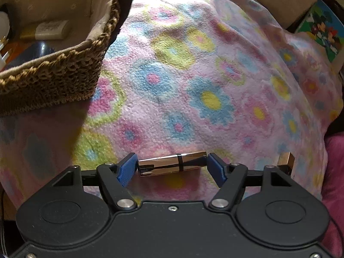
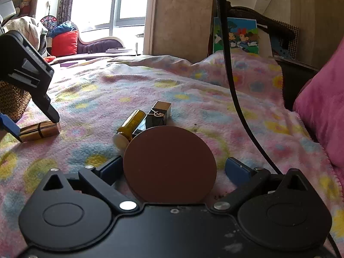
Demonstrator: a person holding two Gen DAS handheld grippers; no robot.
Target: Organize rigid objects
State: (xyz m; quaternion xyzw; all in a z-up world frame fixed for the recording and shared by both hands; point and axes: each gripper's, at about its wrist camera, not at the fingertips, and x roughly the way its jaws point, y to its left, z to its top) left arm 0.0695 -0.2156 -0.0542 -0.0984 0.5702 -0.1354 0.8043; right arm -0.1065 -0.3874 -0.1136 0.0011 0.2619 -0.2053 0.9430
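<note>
A woven basket [image 1: 64,73] sits at the left on the bed's flowered fleece blanket [image 1: 193,75], where the left gripper [image 1: 173,167] brackets a gold lipstick tube [image 1: 172,164] lengthwise, pads at its ends, while the right gripper [image 2: 172,169] gapes around a brown disc [image 2: 169,165] near a bright window [image 2: 103,2].

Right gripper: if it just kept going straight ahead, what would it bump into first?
Most likely the brown round disc, already between the right gripper's open fingers. Beyond it lie a yellow tube and a black-gold case; depth is uncertain.
</note>
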